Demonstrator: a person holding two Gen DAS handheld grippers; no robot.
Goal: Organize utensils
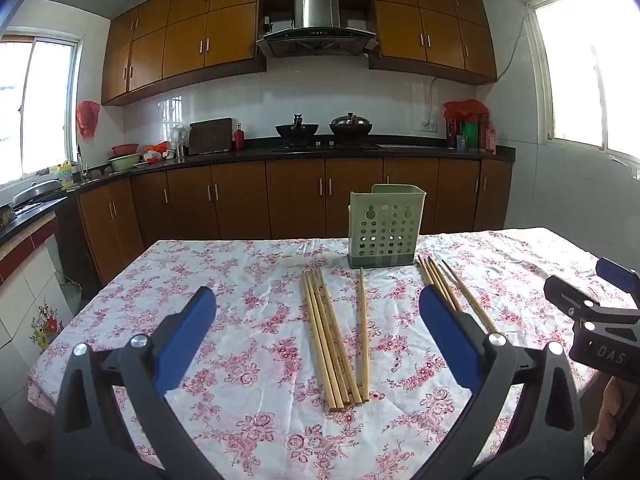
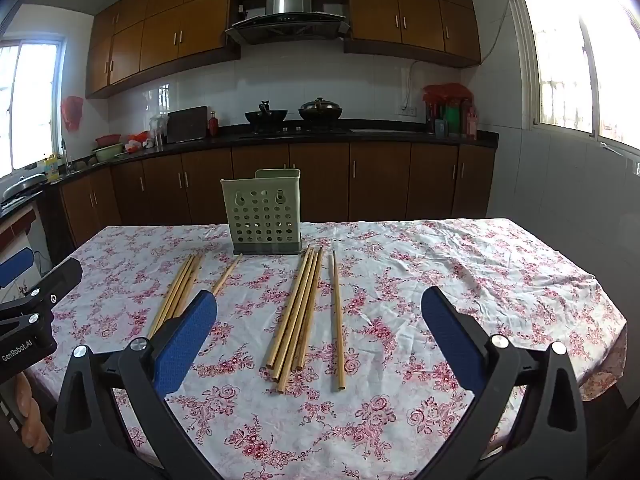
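I see green perforated holder (image 1: 385, 229) upright on bench (image 1: 240, 280), contents hidden; chopsticks (image 1: 332, 336) lie outside. My left hand-held gripper (image 1: 316, 336) and right hand-held gripper (image 2: 318, 340) gape wide, empty.

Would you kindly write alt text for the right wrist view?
Open right gripper hovers over a floral tablecloth bearing two groups of wooden chopsticks, with a green perforated utensil holder standing behind them. The left gripper shows at the left edge; kitchen cabinets lie beyond.
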